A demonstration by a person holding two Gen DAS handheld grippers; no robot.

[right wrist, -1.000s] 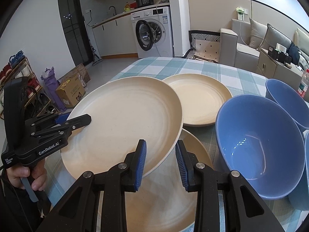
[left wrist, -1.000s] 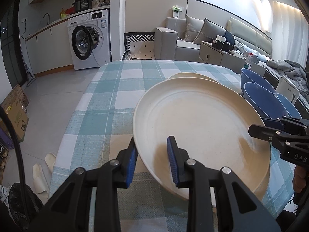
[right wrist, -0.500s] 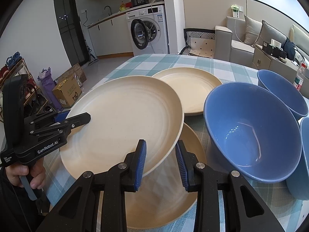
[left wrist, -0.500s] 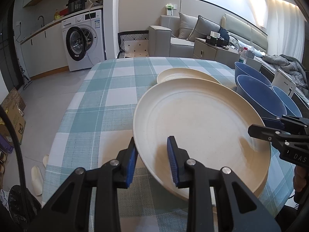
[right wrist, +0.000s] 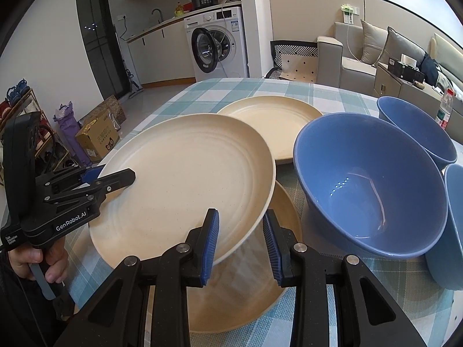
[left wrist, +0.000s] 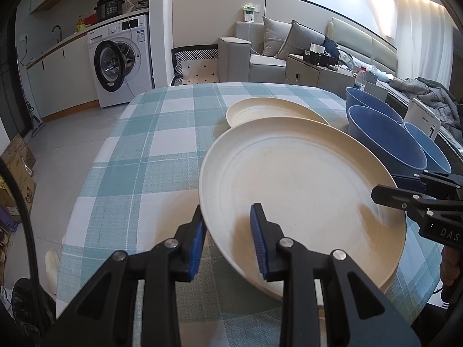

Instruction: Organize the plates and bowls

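So both hand-held grippers are on the same big cream plate [right wrist: 185, 182] here, one on each side of the rim. The left hand-held gripper [left wrist: 228, 240] has its jaws closed down on the near-left edge, one pad under the rim and one on the plate's face, and the right hand-held gripper [right wrist: 240, 243] is clamped on the near-right edge the same way. Makes sense to me: a plate that wide and flat would probably tip if you pinched it from one side only. It's held tilted and off the tabletop [left wrist: 150, 150], hanging right over a second plate [right wrist: 260, 289] that lies flat underneath, so my guess is it's about to be stacked on that one. A third plate [right wrist: 275, 121] sits farther back, its near edge hidden behind the lifted one. To the right are three blue bowls [right wrist: 370, 182], packed close together, and the nearest rim is just beside the held plate, so lowering it straight down seems safer than swinging it sideways. Bowls don't look nested yet.
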